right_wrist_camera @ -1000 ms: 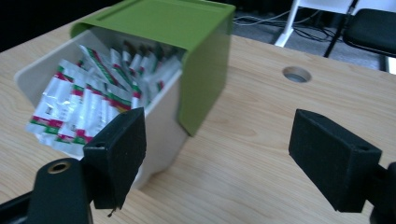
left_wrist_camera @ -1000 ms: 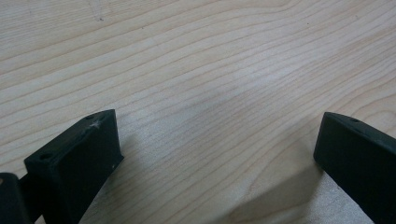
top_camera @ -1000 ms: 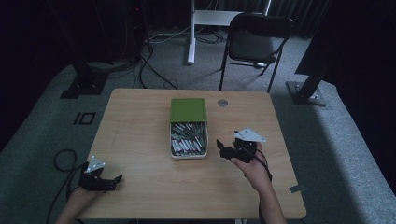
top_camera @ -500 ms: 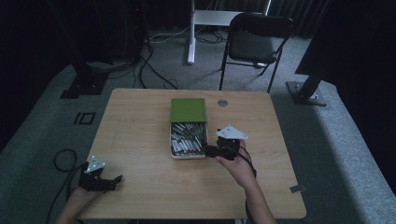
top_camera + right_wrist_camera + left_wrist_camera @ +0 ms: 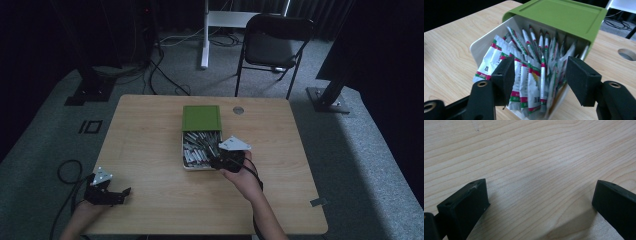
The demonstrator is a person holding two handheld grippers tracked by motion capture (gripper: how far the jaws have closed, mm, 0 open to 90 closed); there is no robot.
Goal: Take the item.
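Two grippers were at work on the wooden table when I looked down from the high view: my left gripper lay idle near the front left corner, well apart from the box, while my right gripper sat at the box's open near end. From the left gripper view, the jaws stood wide over bare wood grain, holding nothing. From the right gripper view, the jaws had just been closing, half-narrowed around the sachets packed upright in the white tray under the green lid; sachets stood between the pads, not yet pinched. I judged this the reach-in step; next I needed to close on a single sachet and lift it clear.
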